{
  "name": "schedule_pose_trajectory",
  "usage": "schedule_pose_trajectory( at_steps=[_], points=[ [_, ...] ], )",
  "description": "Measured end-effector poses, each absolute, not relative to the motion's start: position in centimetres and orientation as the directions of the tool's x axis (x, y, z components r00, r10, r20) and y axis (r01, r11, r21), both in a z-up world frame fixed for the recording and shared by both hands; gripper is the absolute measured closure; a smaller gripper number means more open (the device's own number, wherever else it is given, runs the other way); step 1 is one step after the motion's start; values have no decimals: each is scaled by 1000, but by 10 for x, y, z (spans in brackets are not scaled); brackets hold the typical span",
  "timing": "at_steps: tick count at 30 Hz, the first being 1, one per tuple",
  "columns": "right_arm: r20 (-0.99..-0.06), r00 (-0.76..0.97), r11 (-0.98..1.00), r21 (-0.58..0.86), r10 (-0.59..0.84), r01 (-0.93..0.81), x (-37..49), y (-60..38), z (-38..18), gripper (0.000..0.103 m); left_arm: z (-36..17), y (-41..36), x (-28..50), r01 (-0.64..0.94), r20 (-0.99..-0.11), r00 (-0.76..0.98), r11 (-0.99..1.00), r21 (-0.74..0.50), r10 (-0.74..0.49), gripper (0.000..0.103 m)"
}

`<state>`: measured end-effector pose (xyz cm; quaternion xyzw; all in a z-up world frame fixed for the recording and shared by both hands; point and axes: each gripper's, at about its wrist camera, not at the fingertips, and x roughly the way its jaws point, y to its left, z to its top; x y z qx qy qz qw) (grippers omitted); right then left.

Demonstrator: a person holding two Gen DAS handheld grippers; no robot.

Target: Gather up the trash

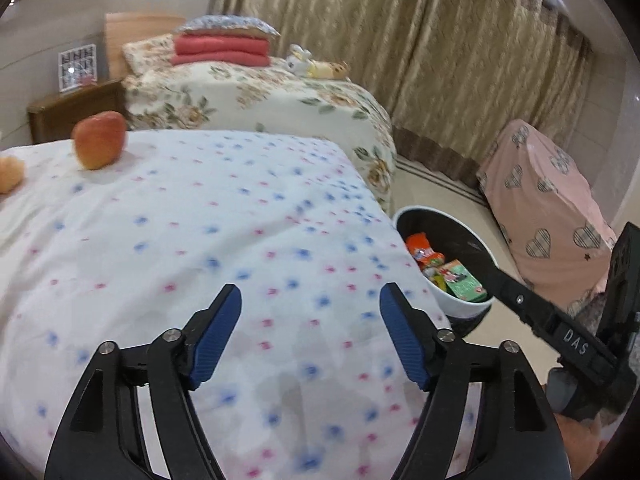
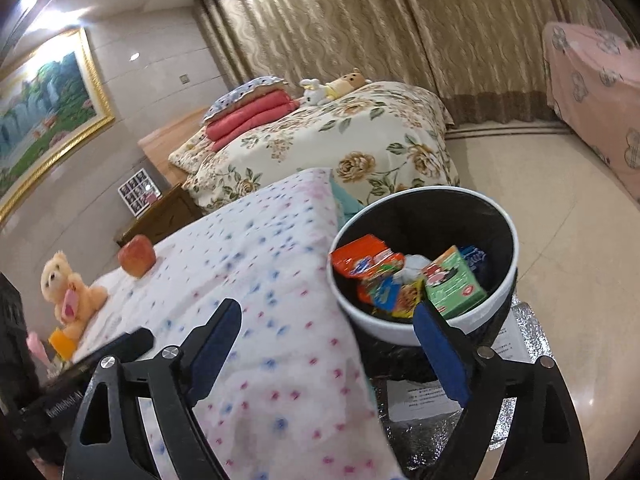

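White cloth dotted blue and pink covers the bed (image 1: 192,216), with a teddy bear (image 2: 66,292) and an apple (image 1: 100,139) at its far left. The left gripper (image 1: 310,332) hovers over it, jaws apart and empty. Right of the bed, the white bin (image 2: 424,322) holds snack wrappers (image 2: 370,262) and a green carton (image 2: 454,282); the right gripper (image 2: 328,344), jaws apart, sits near it.

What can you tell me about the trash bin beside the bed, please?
The trash bin is round, white outside with a black lining, open-topped and upright on the floor against the corner of the dotted bedspread. It holds an orange wrapper, a green carton and other colourful packets. The open right gripper hangs just before its rim, not touching it.
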<state>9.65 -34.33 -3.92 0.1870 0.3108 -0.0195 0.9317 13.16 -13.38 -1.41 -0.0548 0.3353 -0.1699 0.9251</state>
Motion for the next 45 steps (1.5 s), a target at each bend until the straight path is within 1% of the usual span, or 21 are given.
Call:
schedule_pose_trajectory(
  at_steps=[4,7,8,9,11,12,14,16,24,32,45],
  points=[
    [-578,812,949,291,75,119,96,-329,-34,14,-10,-118,118,255,-559,765,947,-193,-320,25],
    [-550,832,960,264,70,94,94,-320,-24,13,-4,-110,112,242,-526,795,954,-180,-301,21],
    [-532,844,963,254,66,85,92,-317,-19,11,-2,-108,109,239,-515,804,955,-177,-297,19],
    [-520,852,965,251,65,79,91,-316,-16,7,0,-106,107,235,-501,816,957,-171,-289,19],
    [-477,877,968,242,58,67,86,-312,-9,0,4,-102,100,219,-466,844,964,-153,-266,14],
    [-457,888,970,234,55,60,83,-310,-7,0,5,-99,95,203,-433,868,969,-137,-243,13],
    [-437,898,976,211,47,52,81,-304,-7,0,5,-96,85,162,-378,906,981,-102,-189,0],
    [-438,898,978,202,38,58,82,-302,-11,0,2,-94,79,130,-337,930,989,-71,-147,0],
    [-449,894,982,175,13,73,83,-297,-29,0,-12,-90,81,106,-363,925,993,-44,-115,0],
    [-444,896,984,160,7,72,78,-293,-30,0,-12,-90,78,83,-358,930,996,-28,-87,0],
    [-438,899,987,147,1,71,76,-290,-30,0,-13,-89,80,75,-380,921,997,-28,-80,0]
  ],
)
